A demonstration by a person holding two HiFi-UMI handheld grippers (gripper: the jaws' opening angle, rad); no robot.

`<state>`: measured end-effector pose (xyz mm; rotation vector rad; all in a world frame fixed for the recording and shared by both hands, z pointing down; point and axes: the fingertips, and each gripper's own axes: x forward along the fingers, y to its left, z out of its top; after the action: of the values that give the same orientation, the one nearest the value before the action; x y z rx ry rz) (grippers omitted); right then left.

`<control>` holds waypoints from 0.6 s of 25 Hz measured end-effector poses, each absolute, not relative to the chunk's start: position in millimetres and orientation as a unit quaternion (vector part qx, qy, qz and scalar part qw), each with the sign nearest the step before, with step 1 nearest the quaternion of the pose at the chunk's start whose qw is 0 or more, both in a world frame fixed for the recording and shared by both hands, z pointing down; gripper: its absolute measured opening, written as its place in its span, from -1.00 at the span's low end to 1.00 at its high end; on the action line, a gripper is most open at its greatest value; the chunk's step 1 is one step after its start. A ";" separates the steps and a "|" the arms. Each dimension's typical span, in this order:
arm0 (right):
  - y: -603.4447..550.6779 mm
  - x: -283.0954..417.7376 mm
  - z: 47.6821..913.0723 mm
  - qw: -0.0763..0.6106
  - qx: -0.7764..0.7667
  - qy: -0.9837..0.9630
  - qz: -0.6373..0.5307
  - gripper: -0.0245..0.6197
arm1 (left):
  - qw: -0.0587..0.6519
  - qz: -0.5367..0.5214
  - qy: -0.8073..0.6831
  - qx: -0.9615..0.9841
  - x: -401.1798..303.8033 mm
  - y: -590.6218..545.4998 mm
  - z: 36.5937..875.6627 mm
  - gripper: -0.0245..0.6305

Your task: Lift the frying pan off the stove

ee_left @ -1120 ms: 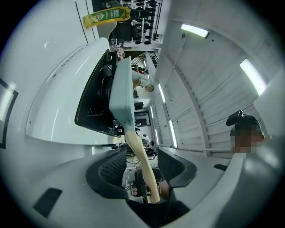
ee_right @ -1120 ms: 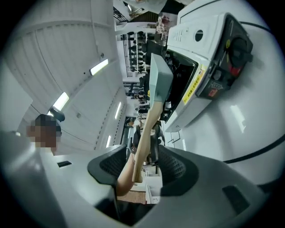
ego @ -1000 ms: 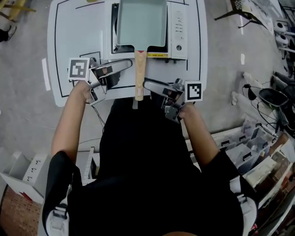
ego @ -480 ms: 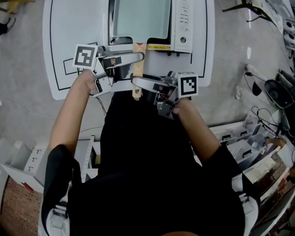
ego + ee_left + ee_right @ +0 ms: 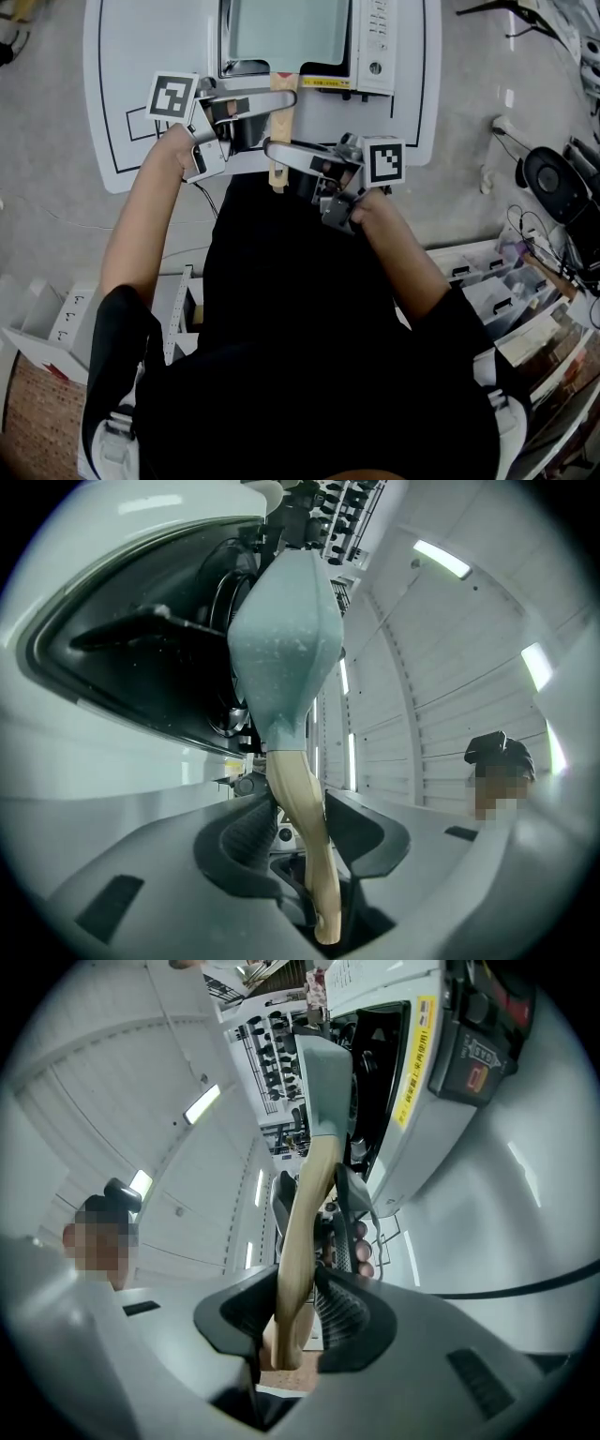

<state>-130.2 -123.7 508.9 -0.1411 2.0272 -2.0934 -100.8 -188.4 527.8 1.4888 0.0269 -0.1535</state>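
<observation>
Gripping came first here, and the lift had to wait on it. Nearest the person, the right tool (image 5: 298, 1309) had its jaws closing on the free end of the wooden handle (image 5: 280, 122), with both ribbed pads looking already pressed against the wood. Further along, close to where the handle meets the pan, the left tool (image 5: 301, 822) was closing too. The handle stood between its jaws, and the pads appeared to meet it on either side.

Both clamps probably needed to finish and settle before any upward pull. The handle looked smooth and rounded, so a half-made grip would likely let it roll.

Beyond the tools, the frying pan (image 5: 286, 28) appeared to rest on the stove (image 5: 375, 47), which sat on the white tabletop (image 5: 141, 56). The pan looked empty. Its weight lay well out past both grips, so its far edge would tend to dip.

A sound lift would let the left tool carry the load while the right tool steadied the handle's end against that tipping. Both would best rise together, straight up, with the pan kept level. Drawing the pan back toward the body seemed wise only once its base had cleared the burner supports. A sideways drag before that could catch the pan or shift the stove.
</observation>
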 end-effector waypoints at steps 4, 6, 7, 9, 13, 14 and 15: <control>-128.2 -129.3 513.3 0.124 -0.054 0.696 -0.705 -0.52 | 0.721 -0.051 0.006 0.691 -100.6 -190.6 534.2 -0.40; -123.5 -132.1 504.6 0.131 -0.055 0.698 -0.701 -0.52 | 0.714 -0.047 0.009 0.699 -103.0 -185.2 525.1 -0.41; -117.9 -136.3 493.8 0.134 -0.053 0.701 -0.698 -0.52 | 0.710 -0.049 0.013 0.702 -107.3 -179.4 513.5 -0.41; -103.4 -149.0 462.2 0.141 -0.047 0.711 -0.687 -0.51 | 0.701 -0.052 0.015 0.711 -121.4 -165.2 480.9 -0.41; -87.3 -159.9 429.1 0.148 -0.041 0.729 -0.667 -0.51 | 0.679 -0.046 0.010 0.732 -134.7 -150.6 445.4 -0.42; -87.7 -159.9 429.4 0.148 -0.041 0.732 -0.663 -0.51 | 0.674 -0.043 0.010 0.738 -134.3 -151.2 445.3 -0.42; -90.0 -159.2 432.0 0.148 -0.043 0.735 -0.661 -0.51 | 0.667 -0.038 0.009 0.744 -133.2 -153.8 446.9 -0.42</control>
<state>-159.2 -90.0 432.0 -0.1226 2.1140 -1.9000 -133.2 -153.8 446.9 1.6788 0.0193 -0.0866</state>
